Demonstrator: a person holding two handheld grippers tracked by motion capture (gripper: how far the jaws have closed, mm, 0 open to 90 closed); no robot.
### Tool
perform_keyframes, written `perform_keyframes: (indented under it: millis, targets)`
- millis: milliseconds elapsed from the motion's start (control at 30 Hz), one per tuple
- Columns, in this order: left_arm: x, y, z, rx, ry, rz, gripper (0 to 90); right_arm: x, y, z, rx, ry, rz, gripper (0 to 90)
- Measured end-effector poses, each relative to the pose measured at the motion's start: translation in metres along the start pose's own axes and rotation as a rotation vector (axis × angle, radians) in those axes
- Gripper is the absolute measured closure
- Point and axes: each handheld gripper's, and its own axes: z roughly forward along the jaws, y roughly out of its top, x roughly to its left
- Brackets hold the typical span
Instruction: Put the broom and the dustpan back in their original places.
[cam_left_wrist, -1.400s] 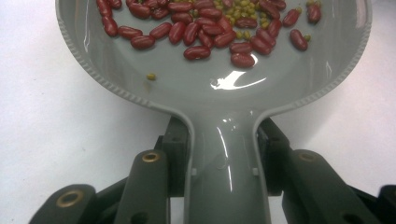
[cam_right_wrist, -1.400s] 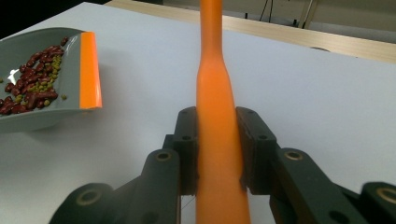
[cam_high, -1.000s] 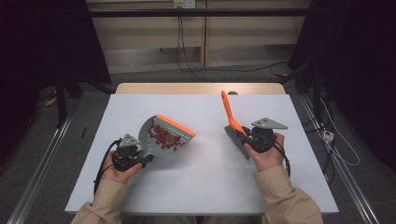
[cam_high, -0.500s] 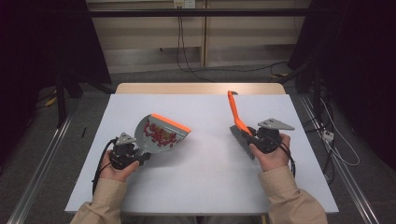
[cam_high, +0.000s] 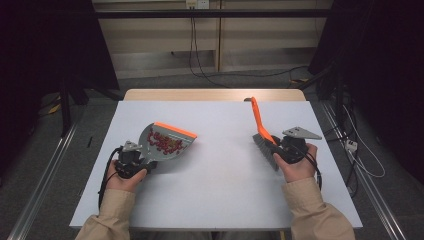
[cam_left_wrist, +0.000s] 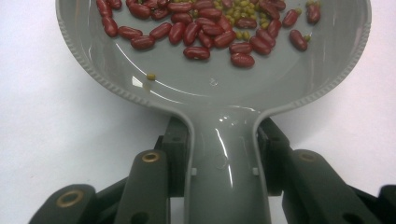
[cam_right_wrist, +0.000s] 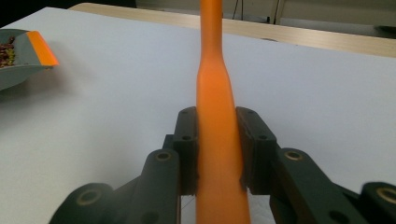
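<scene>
Beans (cam_high: 165, 142) — dark red ones mixed with small green ones — lie heaped in a grey dustpan (cam_high: 161, 148), which sits on the left half of the white table (cam_high: 220, 190). In the left gripper view the beans (cam_left_wrist: 219, 28) crowd the far part of the dustpan (cam_left_wrist: 219, 88), while one small green bean lies apart near its ribbed wall. The pan's orange lip (cam_high: 175, 130) faces away from the person and toward the table's middle.

The left gripper (cam_high: 131, 161), held in the left hand (cam_high: 125, 176), is clamped on the pan's grey handle (cam_left_wrist: 226, 177); the black jaws press against both sides of that handle, just below where it widens into the scoop.

On the right half of the table, well apart from the dustpan, the right gripper (cam_high: 287, 150) in the right hand (cam_high: 299, 167) grips an orange brush (cam_high: 260, 122). In the right gripper view the jaws close on the flat orange handle (cam_right_wrist: 217, 140) from both sides, and the handle runs straight ahead from them, narrowing toward its far end. From the high view the brush handle points away from the person toward the far edge of the table, and its grey bristles (cam_high: 265, 150) sit just beside the gripper on its left, low over the table — whether they touch the surface cannot be told. The dustpan's orange lip (cam_right_wrist: 42, 49) shows at the left edge of the right gripper view.
</scene>
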Motion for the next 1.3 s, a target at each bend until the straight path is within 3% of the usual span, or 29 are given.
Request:
perform_keyframes:
  millis: [567,933,1300]
  targets:
    - [0.013,-0.005,0.006,0.039,0.108,-0.07,63.8,-0.018,-0.005,-0.007,0.0,-0.038,0.02,71.6]
    - [0.012,-0.004,0.012,0.034,0.123,-0.093,63.6,-0.031,-0.008,-0.01,0.007,-0.07,0.034,71.5]
    - [0.008,-0.004,0.011,0.016,0.088,-0.11,59.6,-0.043,-0.012,-0.013,0.017,-0.107,0.038,71.5]
